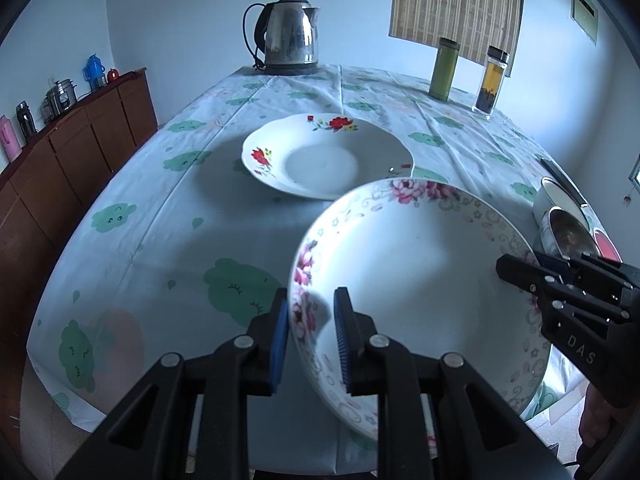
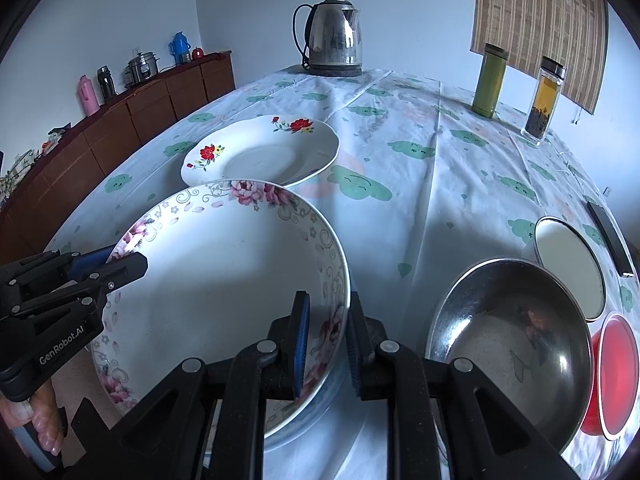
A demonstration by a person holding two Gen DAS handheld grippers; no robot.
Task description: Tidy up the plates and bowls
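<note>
A deep white plate with pink flowers [image 1: 420,264] hangs tilted above the near end of the table, held by both grippers. My left gripper [image 1: 310,340] is shut on its left rim, one blue pad on each side of the rim. My right gripper [image 2: 327,344] is shut on the opposite rim of the same pink-flowered plate [image 2: 224,280]. Each wrist view shows the other tool clamped on the far rim: the right gripper [image 1: 516,268] and the left gripper [image 2: 128,260]. Just behind, a white plate with red flowers [image 1: 324,164] [image 2: 260,156] lies flat on the cloth.
The table [image 2: 420,220] has a white cloth with green clouds. At its right stand a steel bowl [image 2: 508,340], a white bowl [image 2: 568,264] and a red bowl [image 2: 612,372]. A kettle [image 1: 288,36], a green flask [image 1: 443,70] and a glass jar [image 1: 491,80] stand at the far end. A wooden sideboard [image 1: 80,152] lines the left wall.
</note>
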